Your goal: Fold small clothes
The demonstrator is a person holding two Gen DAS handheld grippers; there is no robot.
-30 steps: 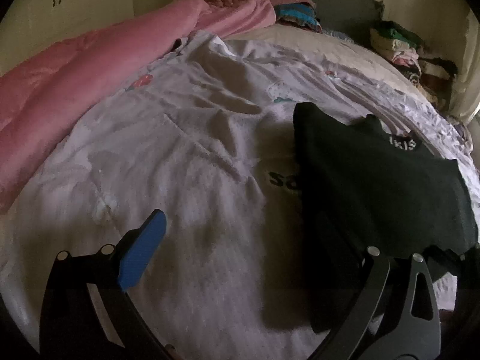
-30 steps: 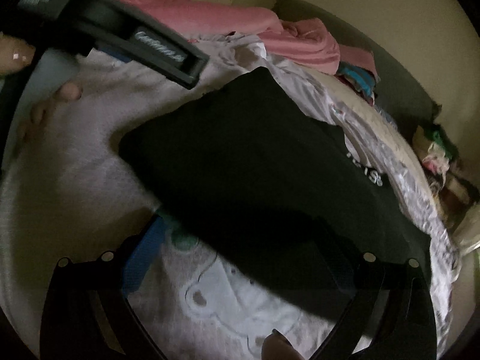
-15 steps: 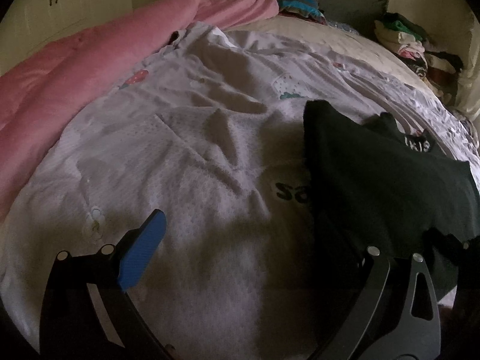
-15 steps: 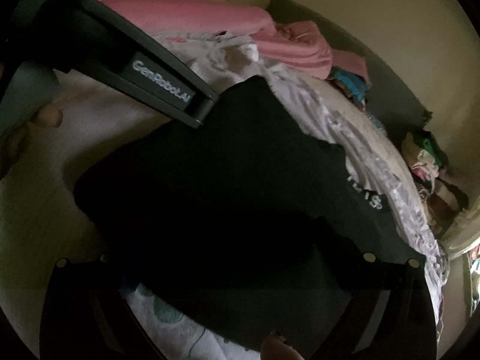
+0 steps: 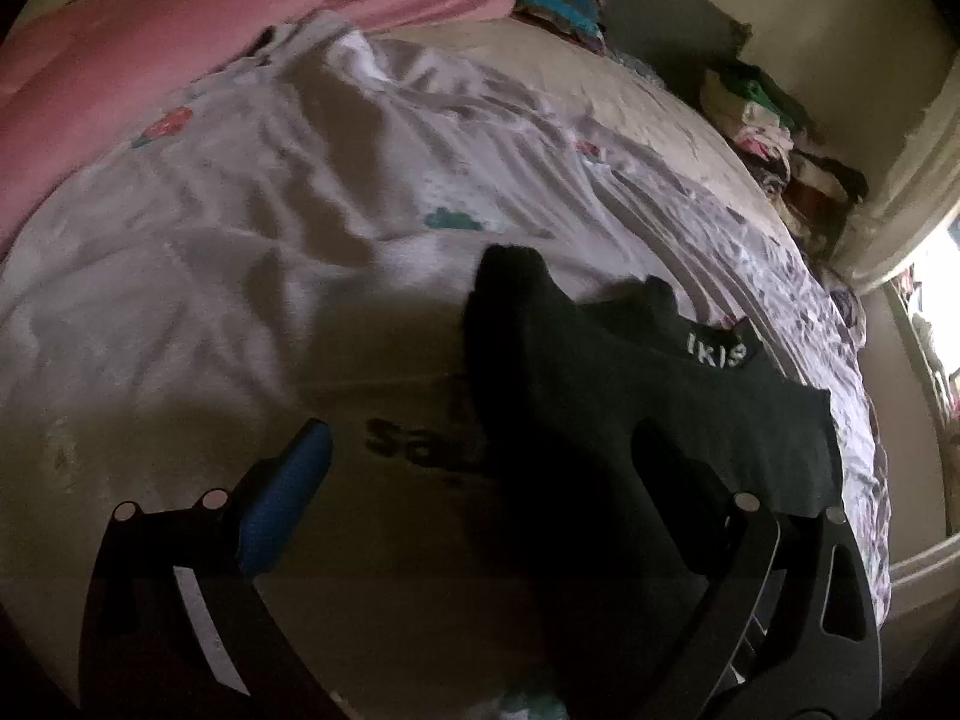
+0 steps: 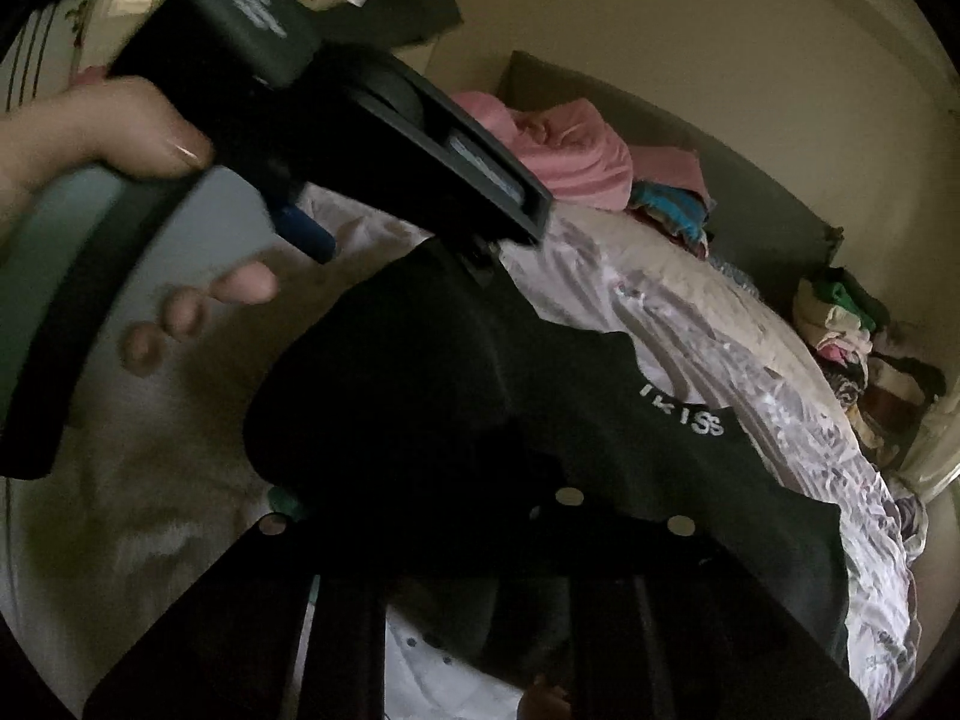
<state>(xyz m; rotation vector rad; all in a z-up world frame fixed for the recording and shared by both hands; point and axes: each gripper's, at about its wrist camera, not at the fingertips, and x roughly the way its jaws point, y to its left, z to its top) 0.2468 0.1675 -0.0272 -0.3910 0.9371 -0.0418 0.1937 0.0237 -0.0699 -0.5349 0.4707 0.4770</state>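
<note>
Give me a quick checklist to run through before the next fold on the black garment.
1. Left tongs open: ok, the blue pad stands well apart from the other finger.
2. Right tongs grip: cannot tell, dark cloth hides the fingertips.
3. Black garment flat: not ok, one side is lifted and bunched.
4. White lettering visible as a fold guide: ok.
5. White bedsheet smooth beneath: not ok, it is wrinkled.
6. Pink blanket away from the garment: ok.
</note>
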